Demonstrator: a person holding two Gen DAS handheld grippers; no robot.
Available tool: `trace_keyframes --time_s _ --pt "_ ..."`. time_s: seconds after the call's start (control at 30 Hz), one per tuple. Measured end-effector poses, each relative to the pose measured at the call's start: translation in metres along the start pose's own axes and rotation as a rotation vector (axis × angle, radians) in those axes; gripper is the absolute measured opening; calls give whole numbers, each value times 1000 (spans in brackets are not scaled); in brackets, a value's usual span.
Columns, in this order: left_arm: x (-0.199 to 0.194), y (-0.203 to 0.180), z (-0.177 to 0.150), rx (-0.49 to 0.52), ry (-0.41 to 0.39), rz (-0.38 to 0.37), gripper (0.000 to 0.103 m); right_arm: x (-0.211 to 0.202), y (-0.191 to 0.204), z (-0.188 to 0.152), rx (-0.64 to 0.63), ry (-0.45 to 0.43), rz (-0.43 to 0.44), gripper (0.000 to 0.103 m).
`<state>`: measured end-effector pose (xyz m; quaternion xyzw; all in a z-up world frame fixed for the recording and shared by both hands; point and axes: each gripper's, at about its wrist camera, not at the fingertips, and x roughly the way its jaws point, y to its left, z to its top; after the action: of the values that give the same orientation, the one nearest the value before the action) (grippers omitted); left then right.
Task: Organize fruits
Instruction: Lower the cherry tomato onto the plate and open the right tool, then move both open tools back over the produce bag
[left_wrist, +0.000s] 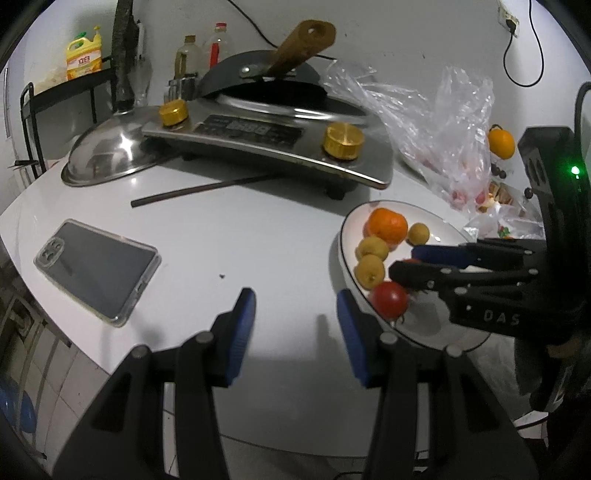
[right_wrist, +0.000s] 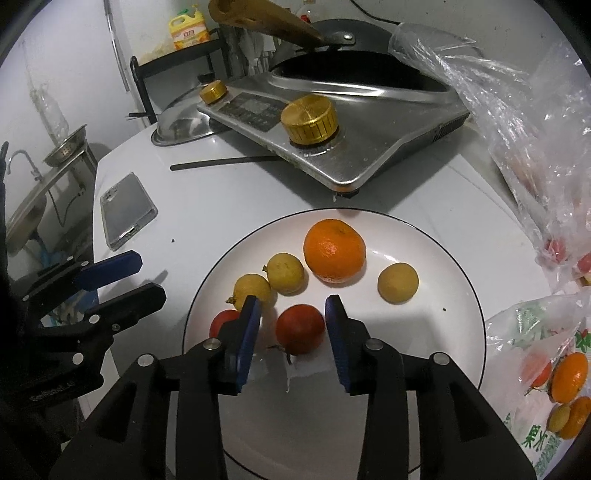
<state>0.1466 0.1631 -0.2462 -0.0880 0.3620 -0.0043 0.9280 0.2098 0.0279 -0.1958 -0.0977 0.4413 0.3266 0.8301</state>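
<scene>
A white plate holds an orange, three small yellow fruits and two red tomatoes. One tomato lies on the plate between the blue pads of my right gripper; a gap shows on its left side, so the jaws are open. The other tomato sits just left of the left finger. From the left wrist view, the right gripper reaches over the plate above a tomato. My left gripper is open and empty over the white table, left of the plate.
A steel stove with gold knobs and a black pan stands behind the plate. A phone, a dark rod and a steel lid lie to the left. Plastic bags with more fruit crowd the right.
</scene>
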Motion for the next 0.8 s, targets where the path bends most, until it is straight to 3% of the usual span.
trace_keyframes --time_s 0.1,0.8 --pt "-6 -4 -1 1 -12 -2 55 -7 0 -1 -3 -8 -6 39" --pt "-38 -73 -2 104 -45 -27 55 -84 -23 -36 18 -119 -34 39"
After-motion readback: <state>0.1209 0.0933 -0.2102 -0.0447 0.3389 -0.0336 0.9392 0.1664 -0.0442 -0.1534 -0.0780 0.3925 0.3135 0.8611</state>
